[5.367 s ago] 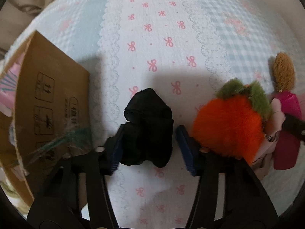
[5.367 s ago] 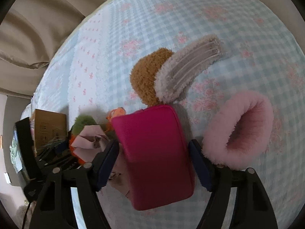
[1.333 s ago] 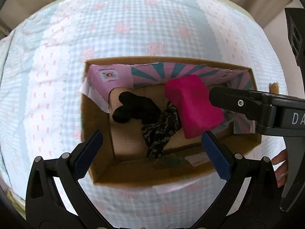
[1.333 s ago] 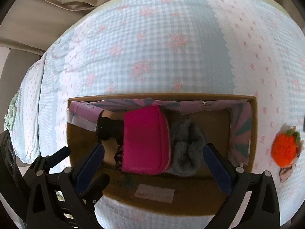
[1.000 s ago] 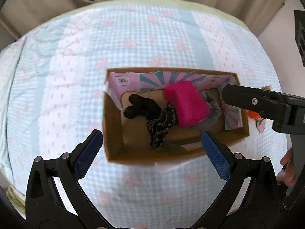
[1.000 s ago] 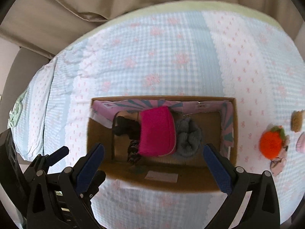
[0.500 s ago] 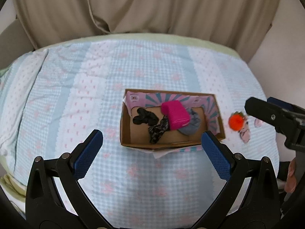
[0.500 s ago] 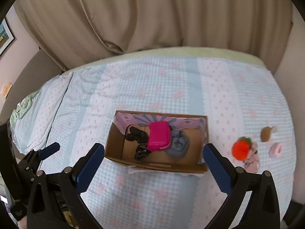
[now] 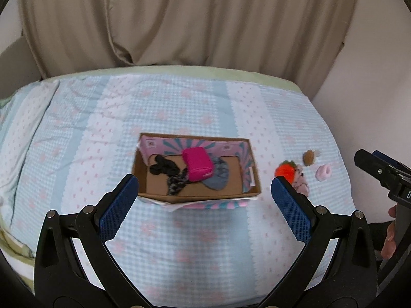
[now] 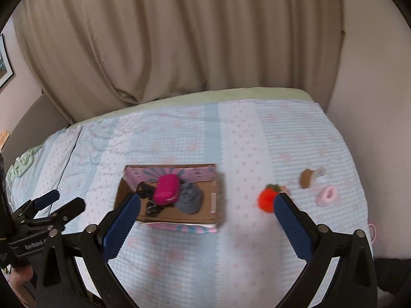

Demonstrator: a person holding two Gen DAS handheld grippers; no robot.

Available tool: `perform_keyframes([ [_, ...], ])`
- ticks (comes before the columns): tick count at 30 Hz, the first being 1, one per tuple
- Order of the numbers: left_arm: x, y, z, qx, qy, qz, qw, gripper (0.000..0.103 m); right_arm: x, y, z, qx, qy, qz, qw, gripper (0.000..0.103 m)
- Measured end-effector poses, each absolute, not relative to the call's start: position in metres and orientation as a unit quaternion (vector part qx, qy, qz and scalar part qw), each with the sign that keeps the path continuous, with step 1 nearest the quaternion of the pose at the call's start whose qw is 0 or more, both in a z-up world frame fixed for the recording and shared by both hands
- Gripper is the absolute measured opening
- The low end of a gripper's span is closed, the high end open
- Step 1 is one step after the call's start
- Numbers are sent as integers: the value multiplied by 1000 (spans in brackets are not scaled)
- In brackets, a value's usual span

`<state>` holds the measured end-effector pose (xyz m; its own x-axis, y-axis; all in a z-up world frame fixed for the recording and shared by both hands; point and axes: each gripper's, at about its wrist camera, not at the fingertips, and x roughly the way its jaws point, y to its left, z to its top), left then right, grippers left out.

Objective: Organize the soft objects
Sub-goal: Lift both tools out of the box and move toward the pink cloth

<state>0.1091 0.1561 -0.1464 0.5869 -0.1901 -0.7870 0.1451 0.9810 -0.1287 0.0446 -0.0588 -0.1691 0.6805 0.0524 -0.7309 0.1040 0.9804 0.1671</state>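
Both claws wide and empty: left gripper (image 9: pixel 204 197), right gripper (image 10: pixel 206 211). Fuzzy orange plush ball (image 10: pixel 267 200) out on the checked blue bedspread (image 9: pixel 205 243), right of the open cardboard box (image 9: pixel 253 179). Likely light, squashy; best pinched across the middle.

bed: wide, pale blue-and-white checked quilt with pink bows (image 9: pixel 195 107), green sheet edge at far side (image 10: pixel 231 96) | back: beige pleated curtain (image 9: pixel 179 18) | right: plain off-white wall (image 10: pixel 372 82) | left: framed picture (image 10: pixel 3 61)
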Motion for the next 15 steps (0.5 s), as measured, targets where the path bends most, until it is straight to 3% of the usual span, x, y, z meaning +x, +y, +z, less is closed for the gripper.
perform_keyframes([
  [15, 80, -27, -165, -36, 454, -85, 886, 103, 9, -242, -200, 44, 405, -3, 913, 103],
])
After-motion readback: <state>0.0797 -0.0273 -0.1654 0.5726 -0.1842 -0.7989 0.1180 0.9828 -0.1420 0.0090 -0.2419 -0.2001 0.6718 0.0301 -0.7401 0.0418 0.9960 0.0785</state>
